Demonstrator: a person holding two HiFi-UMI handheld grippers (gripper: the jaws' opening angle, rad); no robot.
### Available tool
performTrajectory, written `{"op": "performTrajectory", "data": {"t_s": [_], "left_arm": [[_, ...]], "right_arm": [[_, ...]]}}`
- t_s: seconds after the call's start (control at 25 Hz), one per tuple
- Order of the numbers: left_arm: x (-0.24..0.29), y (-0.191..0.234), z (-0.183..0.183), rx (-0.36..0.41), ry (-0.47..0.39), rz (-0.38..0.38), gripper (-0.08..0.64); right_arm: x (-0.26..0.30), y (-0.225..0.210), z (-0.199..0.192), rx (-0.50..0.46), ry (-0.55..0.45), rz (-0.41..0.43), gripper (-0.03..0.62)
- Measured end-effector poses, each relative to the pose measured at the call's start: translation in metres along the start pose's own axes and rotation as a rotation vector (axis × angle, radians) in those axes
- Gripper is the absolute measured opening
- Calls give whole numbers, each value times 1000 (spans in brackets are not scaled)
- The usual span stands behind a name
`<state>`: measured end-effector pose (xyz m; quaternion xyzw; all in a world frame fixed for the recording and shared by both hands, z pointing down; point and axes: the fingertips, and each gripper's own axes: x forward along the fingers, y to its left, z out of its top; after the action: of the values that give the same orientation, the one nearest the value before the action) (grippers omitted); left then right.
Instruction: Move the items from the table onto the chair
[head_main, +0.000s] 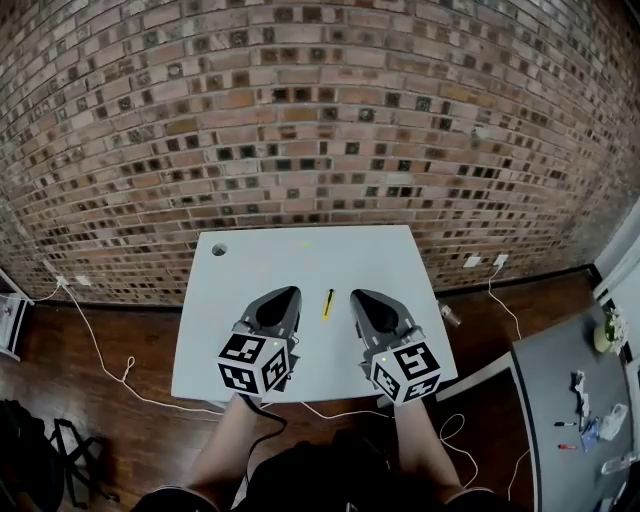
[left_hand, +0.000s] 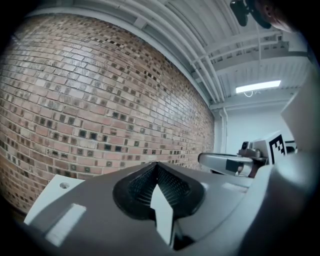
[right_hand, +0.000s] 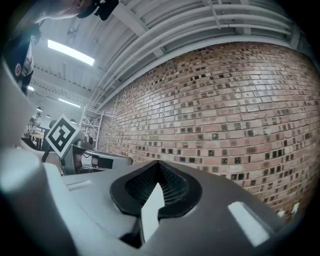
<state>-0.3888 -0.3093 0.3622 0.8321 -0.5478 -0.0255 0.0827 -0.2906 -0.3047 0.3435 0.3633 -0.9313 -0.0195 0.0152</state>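
A slim yellow-and-black pen (head_main: 327, 303) lies on the white table (head_main: 300, 260), in the gap between my two grippers. My left gripper (head_main: 291, 293) is just left of the pen, shut and empty. My right gripper (head_main: 356, 296) is just right of it, also shut with nothing held. Both point level towards the brick wall. In the left gripper view the jaws (left_hand: 157, 164) meet at their tips, and the right gripper (left_hand: 235, 163) shows beside them. In the right gripper view the jaws (right_hand: 160, 163) are closed too, with the left gripper (right_hand: 92, 160) at the left. Neither gripper view shows the pen.
The brick wall (head_main: 320, 120) stands right behind the table. A cable hole (head_main: 219, 249) sits in the table's far left corner. White cables (head_main: 110, 360) trail over the wooden floor. A grey table (head_main: 560, 420) with small items stands at the right, and dark bags (head_main: 40, 450) lie at the lower left.
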Motion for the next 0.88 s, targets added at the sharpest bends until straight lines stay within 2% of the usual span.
{"op": "performTrajectory", "data": {"t_s": [0.48,0.88], "left_arm": [[2,12,-5,-19,-4,27,11],[22,24,-20,-12,37,55,11]], "right_arm": [[9,-1,-6,18,8,4,2],[15,-14,-13,26,23,-4,2]]}}
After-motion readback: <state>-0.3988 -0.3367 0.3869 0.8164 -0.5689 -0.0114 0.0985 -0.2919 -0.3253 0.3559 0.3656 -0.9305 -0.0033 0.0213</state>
